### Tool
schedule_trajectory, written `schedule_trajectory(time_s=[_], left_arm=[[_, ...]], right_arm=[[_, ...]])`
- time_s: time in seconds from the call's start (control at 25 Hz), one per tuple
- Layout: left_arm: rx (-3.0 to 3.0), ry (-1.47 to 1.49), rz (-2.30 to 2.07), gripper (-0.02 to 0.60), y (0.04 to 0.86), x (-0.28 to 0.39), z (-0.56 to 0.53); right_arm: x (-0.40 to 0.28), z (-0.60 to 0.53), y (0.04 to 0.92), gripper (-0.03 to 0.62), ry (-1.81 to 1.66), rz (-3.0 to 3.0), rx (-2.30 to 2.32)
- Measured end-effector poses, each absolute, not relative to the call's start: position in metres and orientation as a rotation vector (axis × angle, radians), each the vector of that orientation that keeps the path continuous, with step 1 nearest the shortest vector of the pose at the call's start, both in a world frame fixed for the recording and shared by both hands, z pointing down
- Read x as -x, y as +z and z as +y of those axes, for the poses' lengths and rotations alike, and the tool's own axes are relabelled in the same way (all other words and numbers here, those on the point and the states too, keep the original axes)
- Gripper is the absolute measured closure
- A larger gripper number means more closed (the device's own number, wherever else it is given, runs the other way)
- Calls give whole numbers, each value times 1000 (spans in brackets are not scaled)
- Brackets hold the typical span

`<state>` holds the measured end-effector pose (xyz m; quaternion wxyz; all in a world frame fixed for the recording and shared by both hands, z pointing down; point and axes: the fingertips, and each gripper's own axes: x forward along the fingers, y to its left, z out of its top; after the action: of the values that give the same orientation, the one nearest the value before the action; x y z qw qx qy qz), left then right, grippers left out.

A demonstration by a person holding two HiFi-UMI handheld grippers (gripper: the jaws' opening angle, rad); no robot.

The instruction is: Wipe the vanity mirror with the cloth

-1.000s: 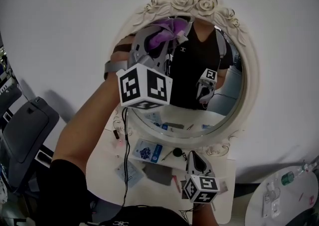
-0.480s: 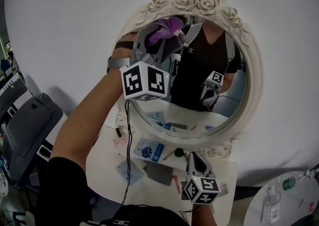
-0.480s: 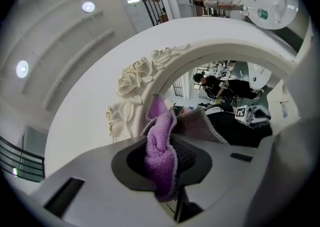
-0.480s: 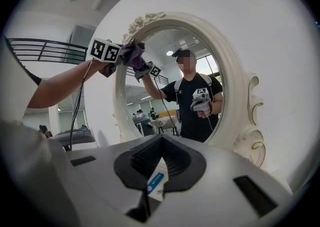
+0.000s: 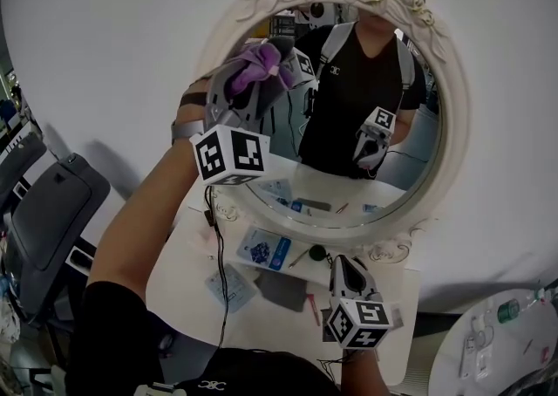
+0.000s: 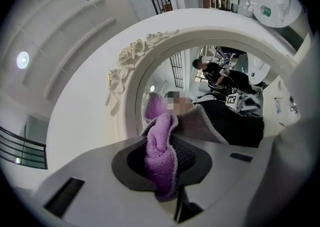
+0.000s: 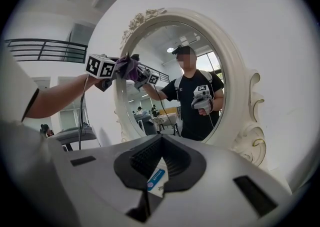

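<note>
An oval vanity mirror with a white frame carved with roses (image 5: 438,202) hangs on a white wall. A purple cloth (image 5: 255,63) is pressed against the upper left of the glass, and my left gripper (image 5: 261,73) is shut on it. In the left gripper view the cloth (image 6: 160,156) bulges out between the jaws, right by the frame (image 6: 150,46). My right gripper (image 5: 345,274) hangs low over the table, away from the mirror, shut on nothing. From the right gripper view I see the cloth (image 7: 129,68) on the glass and the right gripper (image 7: 157,171) itself.
Below the mirror stands a white table (image 5: 384,359) with packets and cards (image 5: 261,250), a small dark round object (image 5: 316,255) and a black cable (image 5: 220,281). A grey chair (image 5: 52,220) is at the left. A round white table (image 5: 497,342) sits at the bottom right.
My left gripper has slid the cloth leftward and a little down across the upper glass. The right gripper has stayed low over the table.
</note>
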<state>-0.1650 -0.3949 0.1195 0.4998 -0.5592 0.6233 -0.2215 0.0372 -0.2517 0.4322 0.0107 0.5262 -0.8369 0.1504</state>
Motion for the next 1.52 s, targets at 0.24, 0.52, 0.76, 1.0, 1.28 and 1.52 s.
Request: schedule_trajectory(time_s=[0.24, 0.52, 0.76, 1.0, 1.28, 1.52], left_arm=[[1369, -654, 1561, 520, 178, 199, -401], [1443, -848, 1616, 520, 266, 222, -407], [1566, -1058, 1550, 520, 368, 217, -409], [1780, -1216, 1438, 518, 451, 190, -404], [1849, -1385, 1036, 522, 566, 83, -383], [2006, -1414, 1027, 522, 573, 53, -387]], right_arm=[[-32, -248, 439, 591, 477, -2602, -1613], [-21, -243, 442, 591, 462, -2601, -1564], [-22, -236, 442, 591, 449, -2583, -1572], [-41, -229, 443, 591, 459, -2534, -1649], [-64, -219, 442, 591, 453, -2476, -1741], [-90, -214, 446, 591, 485, -2425, -1835]])
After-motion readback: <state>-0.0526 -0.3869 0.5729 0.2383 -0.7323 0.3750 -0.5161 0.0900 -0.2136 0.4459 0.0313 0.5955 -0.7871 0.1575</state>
